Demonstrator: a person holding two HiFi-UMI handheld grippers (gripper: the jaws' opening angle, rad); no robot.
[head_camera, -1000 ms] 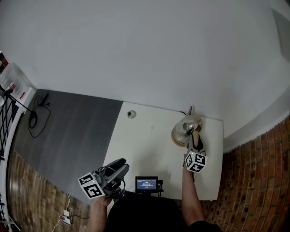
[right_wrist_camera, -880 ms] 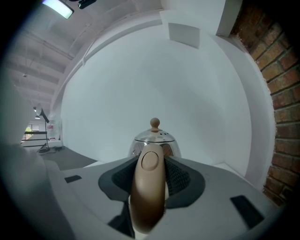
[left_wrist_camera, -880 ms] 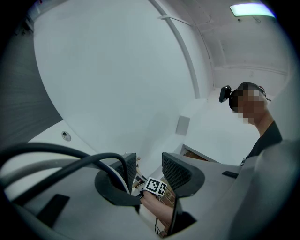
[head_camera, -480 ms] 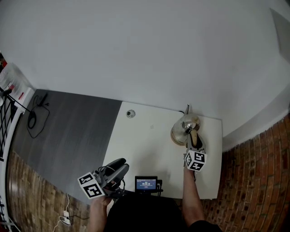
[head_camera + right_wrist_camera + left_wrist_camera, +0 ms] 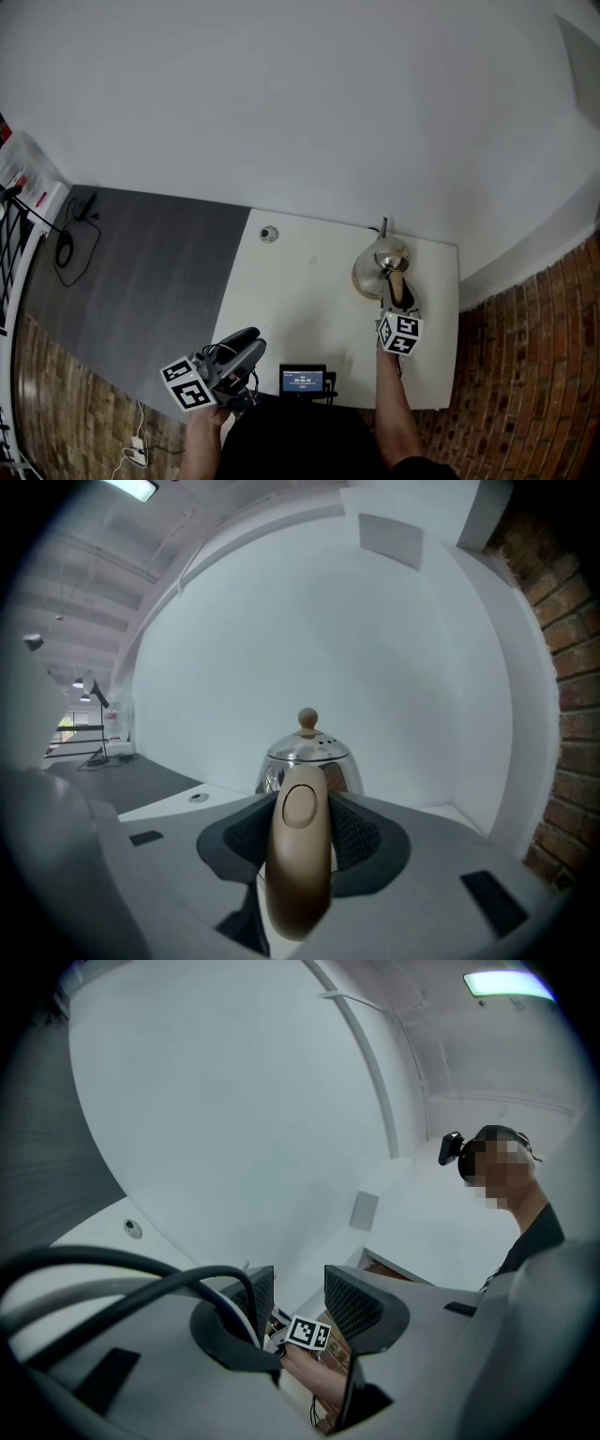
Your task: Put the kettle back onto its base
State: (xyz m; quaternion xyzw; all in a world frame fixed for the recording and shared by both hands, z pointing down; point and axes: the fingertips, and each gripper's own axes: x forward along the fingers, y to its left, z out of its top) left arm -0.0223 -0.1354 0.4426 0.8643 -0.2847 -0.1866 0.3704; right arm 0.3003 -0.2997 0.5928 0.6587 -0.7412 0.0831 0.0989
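Observation:
A shiny steel kettle (image 5: 378, 264) with a wooden lid knob (image 5: 307, 719) is at the back right of the white table (image 5: 300, 291). My right gripper (image 5: 397, 296) is shut on its tan handle (image 5: 300, 850), one dark pad on each side. From these views I cannot tell whether the kettle rests on anything, and no separate base shows. A thin dark stem (image 5: 382, 226) rises behind the kettle. My left gripper (image 5: 249, 346) hangs at the table's front left corner. It is open (image 5: 300, 1299), with nothing between the pads.
A small device with a lit screen (image 5: 303, 380) stands at the table's front edge. A round grommet (image 5: 269, 234) sits at the back left of the tabletop. The white wall is close behind. Grey flooring with cables (image 5: 67, 246) lies left and brick-patterned floor (image 5: 525, 356) right.
The kettle and my right gripper have shifted slightly toward the wall and a little left. The left gripper has stayed where it was.

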